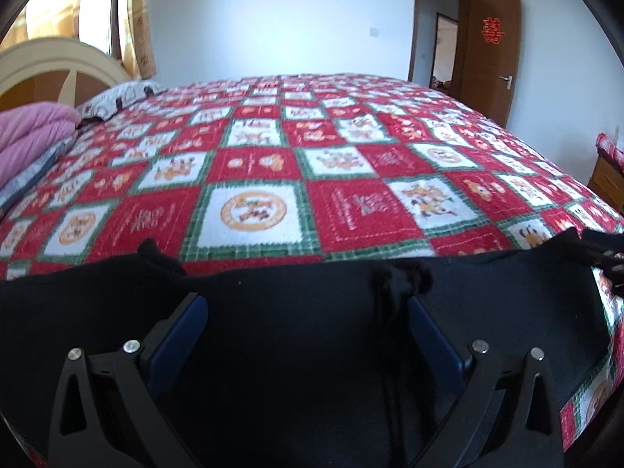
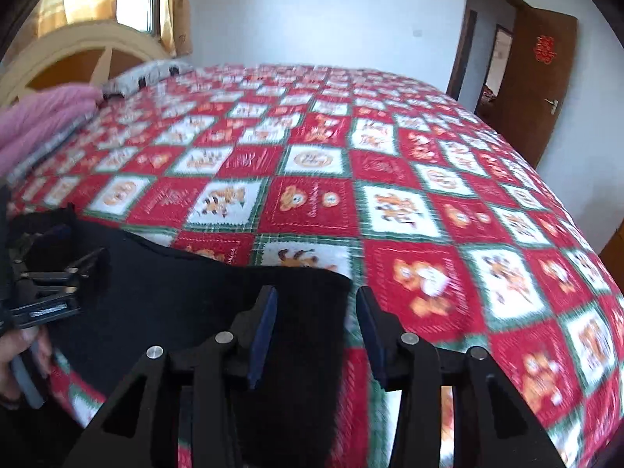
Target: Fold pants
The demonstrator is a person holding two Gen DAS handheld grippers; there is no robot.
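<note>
Black pants [image 1: 296,331] lie flat across the near edge of a bed with a red, white and green patchwork quilt [image 1: 273,163]. My left gripper [image 1: 308,312] is open, its blue-padded fingers [image 1: 183,331] wide apart over the pants, with a black drawstring [image 1: 390,292] near the right finger. My right gripper [image 2: 316,312] is open around the right end of the pants [image 2: 195,292], fingers [image 2: 265,327] on either side of the cloth edge. The left gripper also shows at the far left of the right wrist view [image 2: 46,273].
Pink folded bedding [image 1: 31,136] and a patterned pillow [image 1: 117,97] lie by the cream headboard [image 1: 50,62] at the left. An open brown door [image 1: 491,54] stands at the back right. A wooden nightstand [image 1: 608,179] is at the right edge.
</note>
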